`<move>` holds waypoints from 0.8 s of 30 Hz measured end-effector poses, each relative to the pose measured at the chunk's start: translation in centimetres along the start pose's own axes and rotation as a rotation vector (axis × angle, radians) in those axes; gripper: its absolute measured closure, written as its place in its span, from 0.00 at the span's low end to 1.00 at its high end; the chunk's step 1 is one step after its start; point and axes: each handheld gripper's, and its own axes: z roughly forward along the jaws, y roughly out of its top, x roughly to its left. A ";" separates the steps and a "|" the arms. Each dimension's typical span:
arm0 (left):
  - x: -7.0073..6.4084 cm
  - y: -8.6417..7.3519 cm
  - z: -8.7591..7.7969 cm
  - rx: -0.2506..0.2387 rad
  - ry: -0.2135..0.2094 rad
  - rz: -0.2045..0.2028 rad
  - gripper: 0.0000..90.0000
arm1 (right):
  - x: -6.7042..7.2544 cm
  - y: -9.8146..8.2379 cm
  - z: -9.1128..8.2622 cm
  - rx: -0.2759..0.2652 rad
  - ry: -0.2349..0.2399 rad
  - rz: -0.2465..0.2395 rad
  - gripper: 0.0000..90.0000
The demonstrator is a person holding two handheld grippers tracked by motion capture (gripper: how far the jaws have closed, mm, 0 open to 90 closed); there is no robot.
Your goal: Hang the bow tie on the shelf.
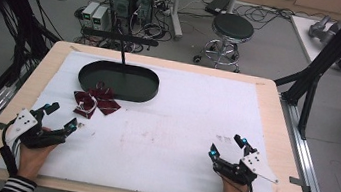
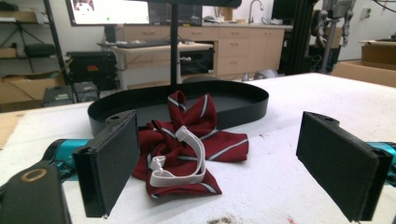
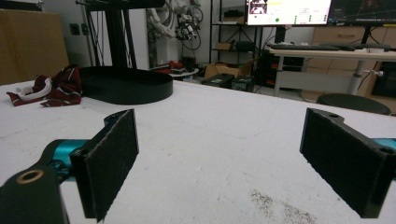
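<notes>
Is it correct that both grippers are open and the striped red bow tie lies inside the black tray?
Not quite. Both the left gripper and the right gripper are open, but the bow tie lies on the white mat in front of the black tray, not inside it. The left gripper view shows this.

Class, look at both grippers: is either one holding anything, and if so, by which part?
Nothing is held. The left gripper and the right gripper both stand open on the table, with the striped red bow tie lying loose ahead of the left one.
</notes>
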 end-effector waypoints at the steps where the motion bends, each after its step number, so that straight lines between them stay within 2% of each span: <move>1: 0.0 0.0 0.0 0.000 0.003 -0.001 0.14 | 0.0 0.0 0.0 0.000 0.000 -0.002 0.12; 4: 0.0 0.1 0.1 0.008 0.009 -0.002 0.14 | 0.0 0.0 0.0 0.000 0.000 0.005 0.12; 7: 0.0 0.2 0.4 0.051 0.019 0.017 0.14 | 0.0 0.0 0.0 -0.001 0.000 0.003 0.12; 13: 0.4 1.2 1.0 0.090 -0.029 0.029 0.14 | 0.0 0.0 0.0 -0.001 0.001 0.003 0.12; 17: 0.8 2.6 1.6 0.148 -0.074 0.060 0.14 | 0.0 0.0 0.0 -0.001 0.000 0.002 0.12; 19: 0.9 3.4 2.0 0.188 -0.055 0.085 0.14 | 0.0 0.0 0.0 0.000 0.000 -0.003 0.12; 24: 1.2 4.7 3.1 0.257 -0.079 0.089 0.15 | 0.0 0.0 0.0 -0.001 0.002 0.003 0.12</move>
